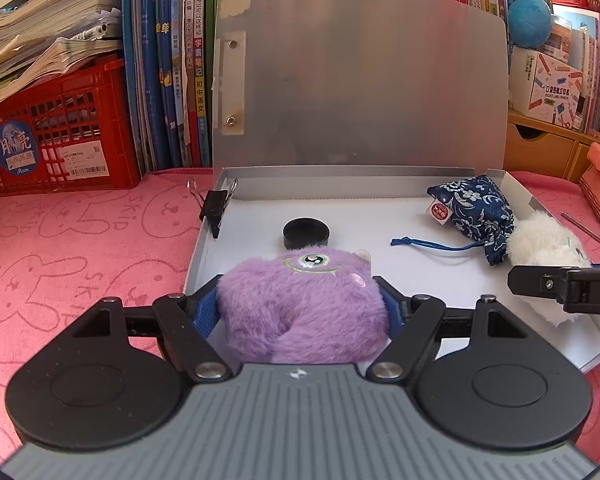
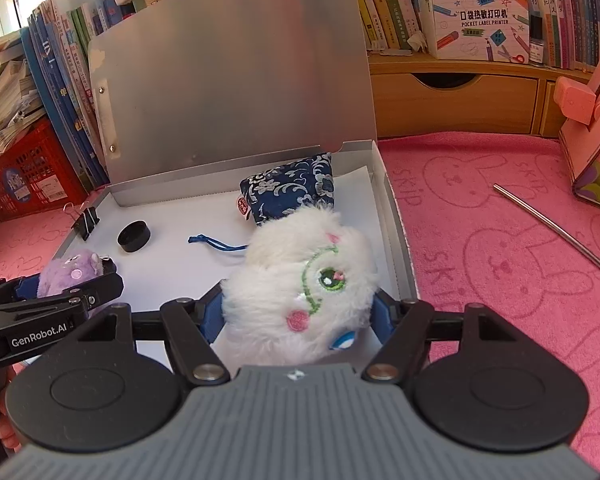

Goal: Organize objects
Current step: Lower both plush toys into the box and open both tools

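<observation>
Left gripper (image 1: pixel 302 304) & right gripper (image 2: pixel 298 312): black linkage arms w/ silver rivets, blue pads, ribbed grey housing; "GenRobot.AI" lettering.

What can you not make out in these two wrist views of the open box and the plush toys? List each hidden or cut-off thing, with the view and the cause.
- Left wrist view: the purple plush hides the left gripper pads and the box floor beneath.
- Right wrist view: the white plush covers part of the blue pouch.
- Right wrist view: the metal rod runs off the right edge.
</observation>
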{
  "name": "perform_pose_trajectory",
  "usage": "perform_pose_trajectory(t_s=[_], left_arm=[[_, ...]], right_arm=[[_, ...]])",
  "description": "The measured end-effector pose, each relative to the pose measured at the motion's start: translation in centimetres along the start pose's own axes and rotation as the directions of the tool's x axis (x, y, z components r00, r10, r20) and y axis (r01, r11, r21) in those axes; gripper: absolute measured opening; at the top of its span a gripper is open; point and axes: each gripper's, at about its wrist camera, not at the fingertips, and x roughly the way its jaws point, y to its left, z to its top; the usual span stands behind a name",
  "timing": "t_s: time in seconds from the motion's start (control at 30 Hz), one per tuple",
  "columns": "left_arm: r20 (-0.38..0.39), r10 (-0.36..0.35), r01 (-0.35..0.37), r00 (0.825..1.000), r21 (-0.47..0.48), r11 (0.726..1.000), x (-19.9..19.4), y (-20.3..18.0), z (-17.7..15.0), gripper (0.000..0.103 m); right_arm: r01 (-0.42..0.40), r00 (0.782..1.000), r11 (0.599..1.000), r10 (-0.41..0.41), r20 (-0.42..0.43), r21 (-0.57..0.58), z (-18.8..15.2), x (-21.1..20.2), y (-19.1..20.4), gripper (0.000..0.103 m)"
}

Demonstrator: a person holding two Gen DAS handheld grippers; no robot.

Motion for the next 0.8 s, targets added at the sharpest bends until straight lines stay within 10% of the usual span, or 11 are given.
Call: perform_pose_trajectory(t_s=[0.8], left_arm=[[0.008,-0.004,0.005,1.000,-0.016,1.000,-1.7,-0.3,-0.2,0.086]], right_arm=[[0.014,1.000,1.000,-0.014,0.019,-0.026,-0.2,-1.5,0.4,0.084]])
